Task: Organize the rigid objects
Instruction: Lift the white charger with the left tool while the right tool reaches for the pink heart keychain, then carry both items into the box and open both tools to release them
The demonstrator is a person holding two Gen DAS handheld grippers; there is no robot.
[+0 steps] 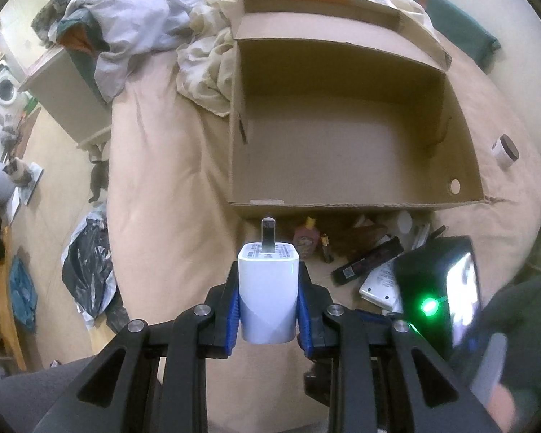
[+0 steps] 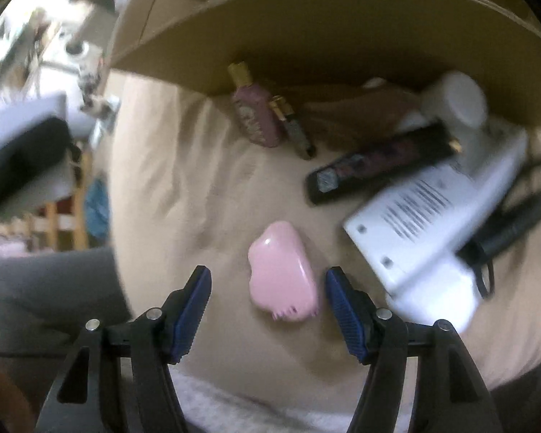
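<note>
A white charger (image 1: 267, 296) stands upright, prongs up, before the empty open cardboard box (image 1: 342, 151); a pink hairbrush (image 2: 283, 270) lies on the bed.

Glossy white plastic charger (image 1: 268, 296), matt cardboard box (image 1: 342, 151)

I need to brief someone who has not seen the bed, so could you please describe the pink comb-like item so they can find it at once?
Start at the open cardboard box on the beige bedspread, then come toward the camera past the clutter along its front wall. The pink comb-like item lies alone between the right gripper's open jaws. Unlike the pink perfume bottle, it is flat, rounded, glossy, with short teeth.
</note>
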